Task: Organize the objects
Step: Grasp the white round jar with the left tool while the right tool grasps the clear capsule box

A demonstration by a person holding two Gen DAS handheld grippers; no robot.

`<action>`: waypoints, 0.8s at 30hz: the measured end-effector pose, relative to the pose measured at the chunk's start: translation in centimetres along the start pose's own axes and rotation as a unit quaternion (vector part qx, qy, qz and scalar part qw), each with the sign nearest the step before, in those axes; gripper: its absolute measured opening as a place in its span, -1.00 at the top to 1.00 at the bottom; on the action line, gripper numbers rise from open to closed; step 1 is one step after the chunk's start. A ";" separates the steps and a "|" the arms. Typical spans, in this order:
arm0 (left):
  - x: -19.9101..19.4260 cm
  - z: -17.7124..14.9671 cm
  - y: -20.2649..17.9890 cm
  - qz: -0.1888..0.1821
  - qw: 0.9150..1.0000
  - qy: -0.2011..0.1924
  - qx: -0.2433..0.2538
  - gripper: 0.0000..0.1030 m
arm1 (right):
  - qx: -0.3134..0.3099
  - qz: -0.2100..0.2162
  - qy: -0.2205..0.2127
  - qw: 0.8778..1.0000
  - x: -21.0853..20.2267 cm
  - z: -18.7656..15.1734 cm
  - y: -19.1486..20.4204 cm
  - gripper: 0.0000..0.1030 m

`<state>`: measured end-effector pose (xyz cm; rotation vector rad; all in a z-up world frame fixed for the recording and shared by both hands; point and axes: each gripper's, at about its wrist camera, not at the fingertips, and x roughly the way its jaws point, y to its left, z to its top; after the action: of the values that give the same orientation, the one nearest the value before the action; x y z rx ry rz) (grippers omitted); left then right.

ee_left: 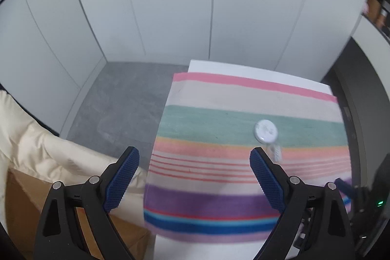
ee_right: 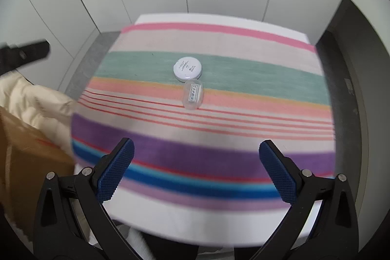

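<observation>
Two small things are lying on the striped cloth that is covering the surface: a round white tin on the green band, and a clear oblong case touching its near edge, on the peach band. Both are sitting near the middle of the cloth, well apart from either tool.

The right tool is hovering over the purple and blue stripes at the near edge, its blue pads spread wide with nothing between them. From it, the tin and the case are lying straight ahead toward the far wall, almost on the centre line between the fingers. The case's long axis is running near-to-far, tilted only slightly, so the two pads would be meeting its long sides without much turning of the wrist.

The left tool is also standing wide and empty, but it is hanging over the left edge of the cloth. In its view the tin and the blurred case are lying ahead and off to the right, just beyond its right finger.

Judging by that, the right hand is looking better lined up for a first pick, probably of the case, which is the nearer thing.

Left of the surface, a cream padded garment is resting over a cardboard box.
</observation>
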<state>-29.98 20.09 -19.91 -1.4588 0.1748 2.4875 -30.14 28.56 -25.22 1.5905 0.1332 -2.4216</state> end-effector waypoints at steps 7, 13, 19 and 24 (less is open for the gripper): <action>7.6 0.9 -1.6 0.012 0.999 0.051 -0.009 -0.81 | 0.009 0.004 0.027 1.000 10.7 3.2 -0.3 -0.64; 11.4 1.2 -5.3 -0.007 0.998 0.065 -0.008 -0.81 | 0.005 -0.001 0.009 1.000 14.1 4.5 -1.3 0.23; 15.0 0.2 -11.5 -0.002 0.995 0.072 0.073 -0.81 | 0.060 -0.006 -0.011 0.998 12.3 4.4 -7.0 0.23; 18.3 -0.6 -15.5 0.034 0.992 0.076 0.100 -0.80 | 0.088 0.000 -0.006 0.996 10.5 3.8 -11.1 0.23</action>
<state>-33.75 37.67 -35.78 -1.5781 0.4940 2.3306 -40.31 36.91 -33.92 1.6470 -0.0860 -2.5023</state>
